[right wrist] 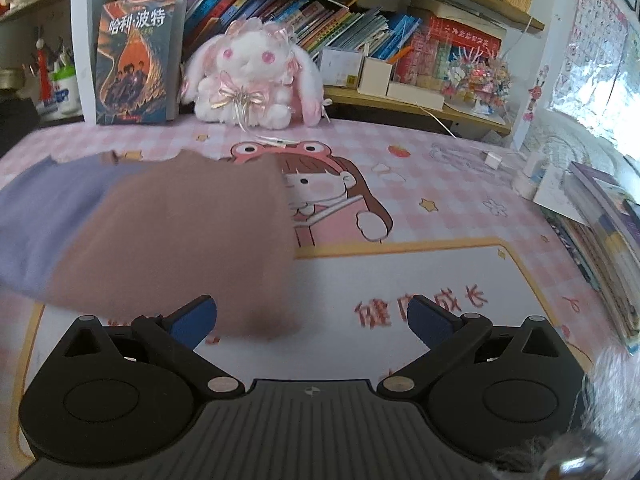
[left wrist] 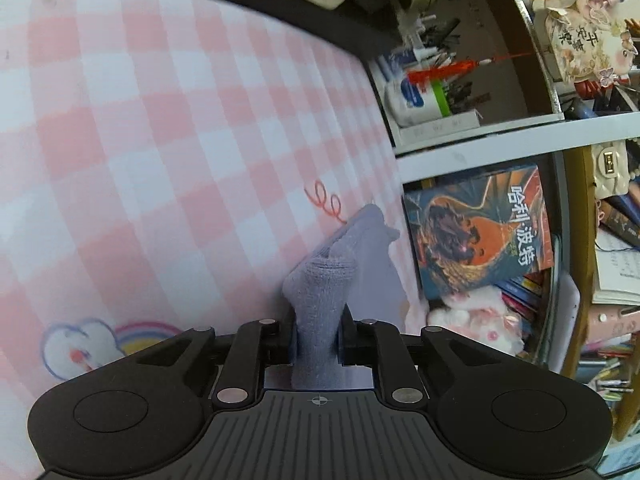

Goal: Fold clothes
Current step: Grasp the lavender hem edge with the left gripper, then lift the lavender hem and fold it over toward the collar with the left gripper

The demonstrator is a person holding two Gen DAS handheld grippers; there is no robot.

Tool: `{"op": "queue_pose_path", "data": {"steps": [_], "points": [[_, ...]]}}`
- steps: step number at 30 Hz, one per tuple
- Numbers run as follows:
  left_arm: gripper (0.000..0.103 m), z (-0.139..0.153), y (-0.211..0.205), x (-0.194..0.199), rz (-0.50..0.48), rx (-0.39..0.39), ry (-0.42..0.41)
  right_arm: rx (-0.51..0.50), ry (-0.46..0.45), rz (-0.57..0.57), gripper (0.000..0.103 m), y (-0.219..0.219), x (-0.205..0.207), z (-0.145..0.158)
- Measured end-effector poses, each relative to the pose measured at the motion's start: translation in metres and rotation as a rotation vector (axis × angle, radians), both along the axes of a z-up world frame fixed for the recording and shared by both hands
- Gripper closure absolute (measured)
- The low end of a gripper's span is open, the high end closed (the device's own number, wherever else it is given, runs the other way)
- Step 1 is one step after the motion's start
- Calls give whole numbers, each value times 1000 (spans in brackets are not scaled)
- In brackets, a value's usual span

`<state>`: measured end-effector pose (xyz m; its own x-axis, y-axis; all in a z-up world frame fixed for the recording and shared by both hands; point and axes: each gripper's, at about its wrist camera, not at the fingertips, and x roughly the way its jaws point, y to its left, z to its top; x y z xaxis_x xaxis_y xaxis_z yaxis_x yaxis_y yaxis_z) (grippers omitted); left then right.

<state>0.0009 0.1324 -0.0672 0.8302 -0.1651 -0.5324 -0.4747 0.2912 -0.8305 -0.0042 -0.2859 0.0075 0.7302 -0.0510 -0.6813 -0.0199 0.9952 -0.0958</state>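
Lavender knit fabric, a soft purple garment [left wrist: 320, 304], is bunched and pinched between the closed fingers of the left hand-held gripper [left wrist: 318, 340], lifted off the pink-and-white checked table [left wrist: 160, 140] while its far end trails toward the table's edge. In the right wrist view the purple cloth lies spread at the left, partly under a blurred brown fabric panel [right wrist: 180, 240]. The right hand-held gripper [right wrist: 312, 316] hangs wide open, holding nothing, just beside the brown edge. To fold cleanly, I judge the left should keep the pinch firm and carry the fabric low and level, so edges meet squarely without dragging the layers.
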Motion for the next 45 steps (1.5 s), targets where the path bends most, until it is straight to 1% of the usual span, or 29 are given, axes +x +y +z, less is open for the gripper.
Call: {"op": "queue_pose_path", "data": {"steps": [5, 8, 12, 15, 18, 19, 22, 23, 25, 26, 30, 31, 32, 33, 34, 35, 37, 42, 44, 45], "points": [[88, 15, -15, 1, 31, 93, -3, 65, 2, 83, 0, -15, 32, -3], [88, 26, -25, 2, 53, 143, 12, 111, 2, 156, 0, -21, 60, -4], [89, 50, -40, 6, 45, 234, 11, 134, 49, 282, 1, -20, 95, -14], [89, 73, -58, 9, 27, 302, -21, 113, 88, 346, 3, -17, 111, -28], [89, 102, -88, 14, -29, 399, -71, 129, 121, 381, 3, -23, 121, -40], [89, 112, -99, 15, -49, 431, -88, 148, 127, 391, 3, -26, 123, -42], [89, 140, -142, 20, -142, 538, -138, 182, 136, 428, 3, -32, 128, -47], [89, 148, -160, 21, -187, 579, -155, 189, 137, 441, 3, -34, 130, -47], [89, 159, -201, 23, -302, 685, -173, 204, 140, 466, 3, -37, 132, -49], [88, 154, -224, 25, -375, 743, -149, 212, 141, 479, 3, -39, 134, -50], [82, 119, -320, 35, -695, 970, 25, 245, 144, 526, 3, -46, 138, -51], [84, 108, -339, 35, -733, 1037, 80, 246, 147, 538, 3, -48, 139, -51], [80, 97, -352, 35, -754, 1084, 129, 248, 149, 546, 7, -49, 140, -51], [75, 89, -361, 35, -776, 1110, 157, 256, 150, 541, 7, -53, 141, -50], [66, 86, -365, 33, -780, 1117, 157, 264, 151, 535, 7, -57, 141, -50], [59, 85, -366, 31, -775, 1115, 146, 273, 152, 530, 7, -60, 142, -49], [52, 87, -363, 30, -758, 1073, 125, 289, 155, 520, 7, -67, 144, -48], [51, 96, -358, 26, -703, 965, 101, 329, 161, 493, 7, -85, 148, -46], [44, 103, -355, 22, -702, 907, 50, 345, 163, 482, 7, -92, 149, -45], [44, 108, -351, 20, -700, 867, 13, 353, 164, 477, 7, -95, 150, -45]]}}
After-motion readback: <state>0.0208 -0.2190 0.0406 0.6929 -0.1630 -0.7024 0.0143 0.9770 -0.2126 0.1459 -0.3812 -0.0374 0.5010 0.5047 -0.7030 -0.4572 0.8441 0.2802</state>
